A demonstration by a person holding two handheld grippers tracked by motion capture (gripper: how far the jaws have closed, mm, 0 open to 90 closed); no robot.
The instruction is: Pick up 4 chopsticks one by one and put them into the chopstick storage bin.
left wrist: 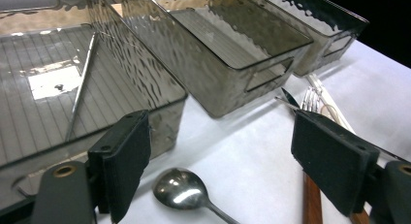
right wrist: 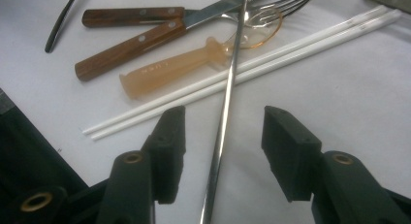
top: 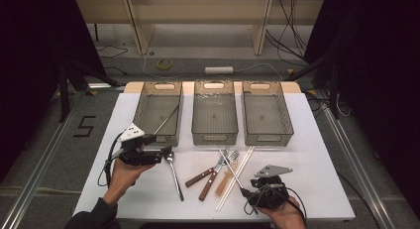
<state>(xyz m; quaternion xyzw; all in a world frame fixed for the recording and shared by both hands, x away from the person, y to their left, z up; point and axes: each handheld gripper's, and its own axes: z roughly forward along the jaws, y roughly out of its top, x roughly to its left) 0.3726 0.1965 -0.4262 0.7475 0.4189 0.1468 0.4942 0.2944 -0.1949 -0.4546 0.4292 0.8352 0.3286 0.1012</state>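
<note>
Right claw (right wrist: 220, 151): jaws stood partly apart, one on each side of the metal chopstick (right wrist: 228, 107), neither pad pressing on it; held low at the near edge of the bench (top: 317, 154).
Left claw (left wrist: 220, 161): jaws spread wide with nothing between them, hovering just above the spoon (left wrist: 181, 190) and in front of the left bin (top: 158, 112).
Metal chopstick: lay on the bench, running from between the right claw's jaws away across the white chopsticks (right wrist: 252, 66) toward the heap of cutlery.
Heap of cutlery: two wooden-handled knives (right wrist: 131, 32), a fork (right wrist: 286, 3) and an amber plastic spoon (right wrist: 179, 69) lay touching and crossing one another, just in front of the middle bin (top: 214, 112).
Left bin: held a second metal chopstick (left wrist: 80, 86), propped at a slant against its wall.
Right bin (top: 266, 112): stood beside the middle one at the far side of the bench.
</note>
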